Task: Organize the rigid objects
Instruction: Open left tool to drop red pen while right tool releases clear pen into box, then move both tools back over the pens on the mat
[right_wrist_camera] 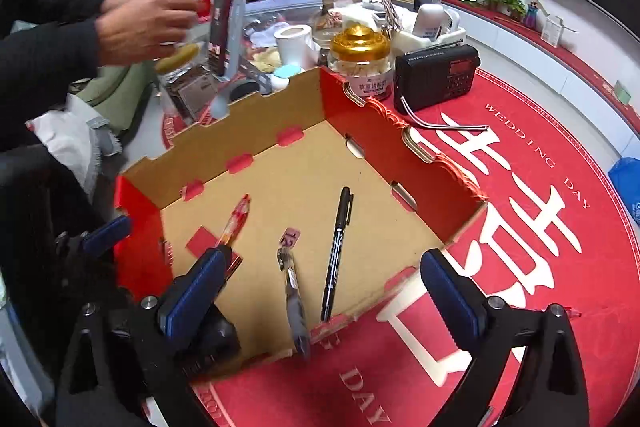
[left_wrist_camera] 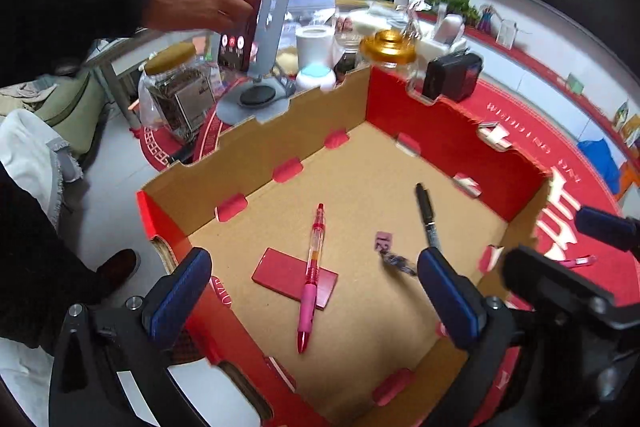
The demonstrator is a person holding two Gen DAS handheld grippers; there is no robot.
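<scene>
Left wrist view: the left gripper hovers over an open red-and-brown cardboard box, jaws wide apart and empty.
Contents, left view: a pink retractable pen lies across a flat red rectangular block; a black marker pen and a small clear pen with a purple tag lie nearby on the box floor.
Left over, left view: another pink pen lies outside the box on the red surface.
Right wrist view: the right gripper hangs above the box's near corner, jaws likewise apart, gripping nothing.
Progress: four items appear boxed; at least that one pen looks left to collect.
Background: a person's hand reaches to a phone on a grey stand beyond the box.
Writing: the surface reads "WEDDING DAY"; a gold-lidded glass jar carries a Chinese label too small to read, beside a black portable radio.
</scene>
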